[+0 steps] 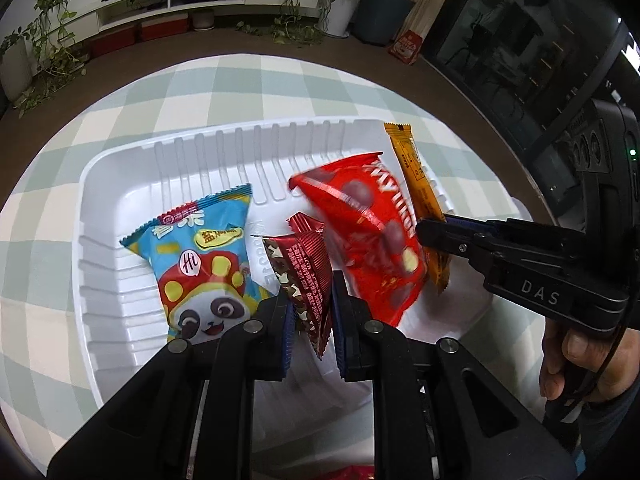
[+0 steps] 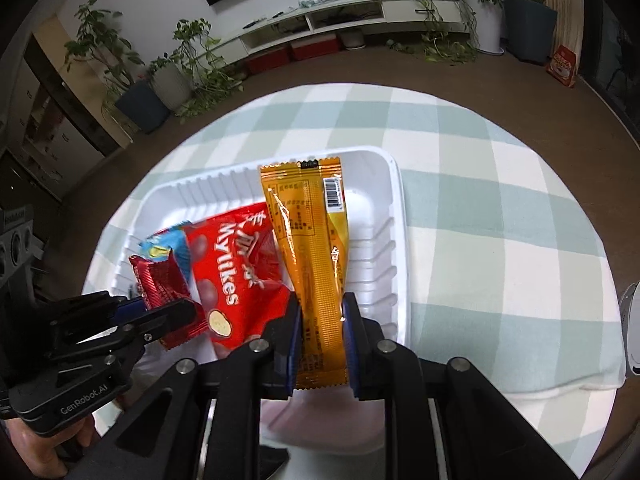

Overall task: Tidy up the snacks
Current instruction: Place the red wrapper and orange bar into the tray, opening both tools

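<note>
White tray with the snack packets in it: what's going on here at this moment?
A person holds a gripper in each hand over the ribbed white plastic tray on a green-and-white checked tablecloth. The left gripper is shut on a small dark red foil packet; the right gripper is shut on a long orange foil sachet. A blue panda-print packet lies in the tray. The bright red candy bag between the two held items looks blurred, so whether it is resting is unclear.
</note>
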### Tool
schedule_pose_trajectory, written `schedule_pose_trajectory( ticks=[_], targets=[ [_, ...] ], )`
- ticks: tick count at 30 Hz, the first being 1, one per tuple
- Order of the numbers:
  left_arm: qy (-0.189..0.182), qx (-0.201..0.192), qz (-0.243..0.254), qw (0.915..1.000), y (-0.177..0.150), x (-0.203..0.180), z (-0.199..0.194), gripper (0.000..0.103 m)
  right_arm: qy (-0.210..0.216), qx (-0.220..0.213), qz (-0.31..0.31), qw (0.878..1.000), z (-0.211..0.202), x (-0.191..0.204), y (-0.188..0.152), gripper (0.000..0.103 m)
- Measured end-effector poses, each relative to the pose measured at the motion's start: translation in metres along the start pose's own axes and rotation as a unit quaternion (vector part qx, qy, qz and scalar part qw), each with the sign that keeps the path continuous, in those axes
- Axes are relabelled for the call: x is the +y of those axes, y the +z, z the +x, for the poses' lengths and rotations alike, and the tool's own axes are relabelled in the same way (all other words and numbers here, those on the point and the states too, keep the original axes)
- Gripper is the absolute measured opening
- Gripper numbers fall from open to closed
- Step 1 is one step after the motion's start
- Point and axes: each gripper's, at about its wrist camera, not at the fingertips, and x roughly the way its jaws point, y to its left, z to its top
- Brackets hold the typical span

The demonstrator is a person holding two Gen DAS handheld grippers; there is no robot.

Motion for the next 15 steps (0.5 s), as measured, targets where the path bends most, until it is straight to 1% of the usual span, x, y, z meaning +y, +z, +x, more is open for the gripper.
schedule_pose_trajectory(
  ticks=[3,6,9,13,15],
  targets=[
    [0.007,0.005,-0.001,1.0000,-0.002,0.002,0.008,0.015,-0.007,0.002,-0.005,1.000,0.005,0.000,0.000,0.022],
    [0.010,0.001,-0.003,0.9999,-0.001,0.001,0.010,0.015,-0.015,0.002,-0.013,1.000,0.008,0.003,0.000,0.025],
    [0.014,0.002,0.001,0.9999,0.000,-0.001,0.011,0.015,-0.017,0.003,-0.017,1.000,0.010,0.003,0.000,0.026],
    [0.017,-0.011,0.000,0.9998,-0.002,-0.004,0.002,0.016,-0.017,0.004,-0.016,1.000,0.010,0.003,-0.001,0.029],
    [0.017,-0.023,-0.002,0.9996,-0.002,-0.005,-0.006,0.022,-0.018,0.001,-0.018,1.000,0.007,0.003,-0.001,0.032]
  ],
)
